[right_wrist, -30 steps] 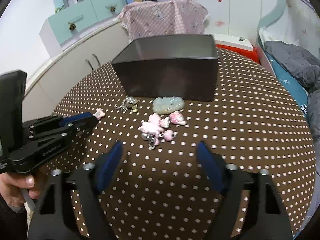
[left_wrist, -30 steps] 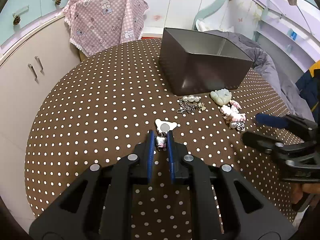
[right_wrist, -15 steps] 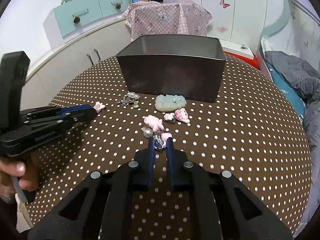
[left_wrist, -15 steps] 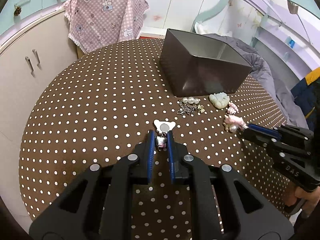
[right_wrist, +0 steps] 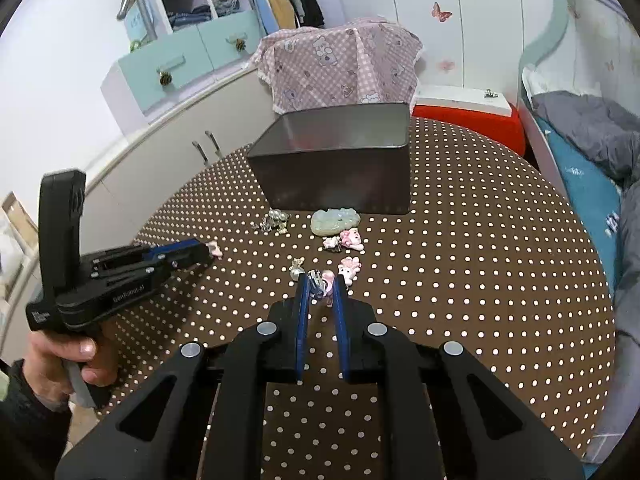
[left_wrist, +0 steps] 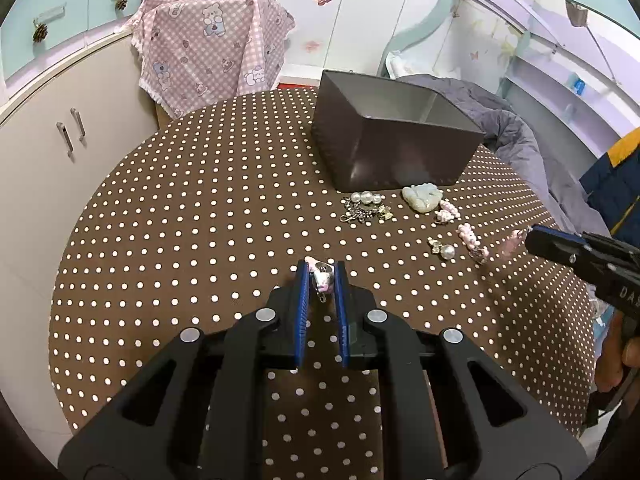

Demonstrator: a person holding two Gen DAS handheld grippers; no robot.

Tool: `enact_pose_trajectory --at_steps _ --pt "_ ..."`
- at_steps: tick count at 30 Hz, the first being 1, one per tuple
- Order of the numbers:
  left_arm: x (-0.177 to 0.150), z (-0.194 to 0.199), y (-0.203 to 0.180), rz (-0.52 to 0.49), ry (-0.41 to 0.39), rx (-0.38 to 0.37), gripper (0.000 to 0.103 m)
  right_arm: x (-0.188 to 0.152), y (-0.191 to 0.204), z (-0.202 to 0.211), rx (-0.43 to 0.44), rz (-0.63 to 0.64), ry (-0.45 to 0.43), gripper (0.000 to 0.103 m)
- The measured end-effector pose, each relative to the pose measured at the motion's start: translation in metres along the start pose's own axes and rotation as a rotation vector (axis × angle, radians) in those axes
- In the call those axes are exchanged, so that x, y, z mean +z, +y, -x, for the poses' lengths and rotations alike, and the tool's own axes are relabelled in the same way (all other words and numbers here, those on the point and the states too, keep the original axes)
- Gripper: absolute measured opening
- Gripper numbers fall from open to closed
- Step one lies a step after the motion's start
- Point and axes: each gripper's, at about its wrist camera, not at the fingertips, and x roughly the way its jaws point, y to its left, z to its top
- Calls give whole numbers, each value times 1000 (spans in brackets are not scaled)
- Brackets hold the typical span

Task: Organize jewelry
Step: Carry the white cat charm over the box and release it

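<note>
Pinching a small pink-and-white charm (left_wrist: pixel 322 278) between its blue pads, the left claw (left_wrist: pixel 321 280) hangs low over the near middle of the counter (left_wrist: pixel 180 220), a round top under a brown cloth with white dots. The right claw (right_wrist: pixel 321 286) is pressed together on a pink charm with a metal clasp (right_wrist: pixel 320 280), and in the left wrist view that piece dangles from its tip clear of the cloth (left_wrist: pixel 512 242).

A dark open box (left_wrist: pixel 396 148) stands on the far side of the counter, and the loose jewelry lies in a scatter just in front of its near wall, between the box and both claws. Leftmost is a cluster of pearls and small metal charms (left_wrist: pixel 366 208). To its right, close to the box wall, sits a pale green carved stone (left_wrist: pixel 422 198), with a little pink-and-white piece (left_wrist: pixel 446 213) just beside it. Nearer lie a single pearl with a gold bow (left_wrist: pixel 442 248) and a pink beaded piece (left_wrist: pixel 472 240), both close to the right claw's tip.

Beyond the counter a pink checked cloth with bears (left_wrist: pixel 212 52) drapes something on the far left, beside pale cupboards (left_wrist: pixel 60 140). A grey quilt (left_wrist: pixel 520 140) is heaped on a bed at far right. A bare hand (right_wrist: pixel 68 356) grips the left claw's handle.
</note>
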Motion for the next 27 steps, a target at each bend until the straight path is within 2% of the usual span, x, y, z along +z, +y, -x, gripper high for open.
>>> enact_pose_trajectory --at_steps 9,16,19,21,27 --pt "31 39 -8 -20 -99 -50 13 42 6 33 7 42 -108 11" --pt "84 74 -28 -92 -227 -72 13 93 10 63 -7 103 -226 11" --pt "107 78 -39 -111 -257 -85 13 113 10 65 -7 118 -247 11" --pt "120 74 -44 -118 -264 -90 13 125 8 61 7 115 -247 11" --pt "152 46 -51 -115 -216 -112 13 148 -3 33 35 84 -206 11"
